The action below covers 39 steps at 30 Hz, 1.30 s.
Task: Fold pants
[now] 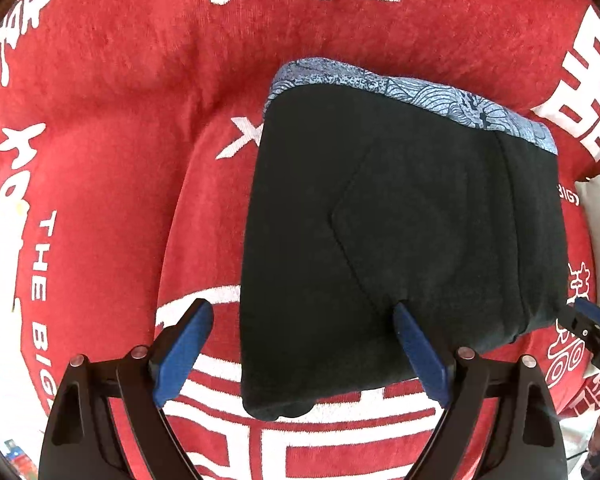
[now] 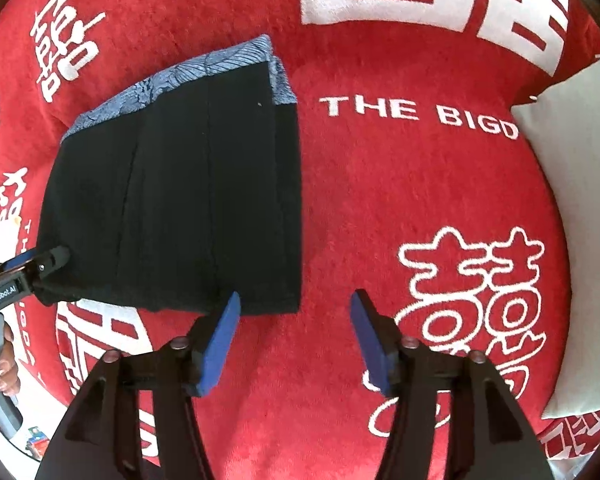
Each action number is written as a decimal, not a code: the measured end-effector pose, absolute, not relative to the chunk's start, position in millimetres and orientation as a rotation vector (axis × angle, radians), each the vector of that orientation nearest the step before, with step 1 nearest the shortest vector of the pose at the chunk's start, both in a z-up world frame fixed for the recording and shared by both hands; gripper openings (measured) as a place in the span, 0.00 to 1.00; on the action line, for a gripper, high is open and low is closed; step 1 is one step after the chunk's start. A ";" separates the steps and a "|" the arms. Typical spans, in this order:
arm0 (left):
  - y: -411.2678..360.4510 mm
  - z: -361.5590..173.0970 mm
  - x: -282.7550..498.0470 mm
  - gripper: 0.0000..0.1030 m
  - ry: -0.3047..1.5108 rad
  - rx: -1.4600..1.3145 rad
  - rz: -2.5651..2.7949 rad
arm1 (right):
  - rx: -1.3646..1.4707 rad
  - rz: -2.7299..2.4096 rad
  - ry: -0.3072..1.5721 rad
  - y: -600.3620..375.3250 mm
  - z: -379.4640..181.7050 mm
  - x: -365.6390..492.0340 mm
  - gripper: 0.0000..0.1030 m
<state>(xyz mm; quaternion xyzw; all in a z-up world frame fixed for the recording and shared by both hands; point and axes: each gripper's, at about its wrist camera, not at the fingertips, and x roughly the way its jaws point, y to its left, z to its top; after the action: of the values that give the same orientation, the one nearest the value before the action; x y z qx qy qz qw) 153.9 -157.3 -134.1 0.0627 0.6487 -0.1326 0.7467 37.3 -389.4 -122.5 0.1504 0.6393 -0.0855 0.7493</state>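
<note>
- Pants [image 1: 400,232]: black, folded into a compact rectangular bundle, lying flat on red cloth [image 1: 120,120] printed with white characters and lettering.
- Blue patterned band [image 1: 412,96] exposed along the bundle's far edge, toward the top of the frame in both views.
- Left wrist view: bundle fills centre and right of frame; back-pocket seam visible on its upper face.
- Left claw [image 1: 304,344]: wide open, nothing gripped. Left blue pad [image 1: 184,352] over bare red cloth; right blue pad over the near edge of the bundle; contact with fabric not determinable.
- Right wrist view: bundle at centre left of frame, its near right corner just beside the left pad.
- Right claw [image 2: 296,336]: partly open, nothing between the pads, only red cloth below. Pads [image 2: 220,348] clear of the pants or at most at their edge; cannot tell which.
- Tip of the right claw seen at right edge of left wrist view, near the bundle's right corner.
- Tip of the left claw at left edge of right wrist view, at the bundle's near left corner, with a hand [image 2: 6,364] behind it.
- White pillow [image 2: 580,220] at right edge, well apart from the pants.
</note>
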 end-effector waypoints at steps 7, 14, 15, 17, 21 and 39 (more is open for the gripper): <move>-145.4 -119.0 164.1 0.89 1.393 0.124 -0.309 | 0.454 -0.159 1.393 -417.0 -120.8 30.8 0.68; -133.8 -116.2 189.9 0.89 1.385 0.060 -0.307 | 0.553 -0.139 1.359 -443.0 -122.3 42.1 0.72; -133.6 -117.1 194.3 0.89 1.388 0.045 -0.318 | 0.570 -0.121 1.347 -445.0 -122.2 45.8 0.72; -134.6 -120.1 204.0 0.89 1.404 0.013 -0.357 | 0.611 -0.076 1.326 -448.2 -123.6 54.3 0.72; -140.8 -133.3 218.8 0.89 1.458 -0.036 -0.448 | 0.689 0.031 1.314 -453.0 -136.7 74.5 0.73; -159.1 -190.8 248.6 0.92 1.560 -0.189 -0.712 | 0.944 0.412 1.306 -466.0 -203.8 125.1 0.73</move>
<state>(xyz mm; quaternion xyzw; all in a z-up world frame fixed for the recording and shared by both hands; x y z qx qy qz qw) 248.6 -159.1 -190.8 -0.0832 0.6870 -0.3135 0.6503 125.1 -466.0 -203.8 0.4195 0.5804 0.1830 0.6735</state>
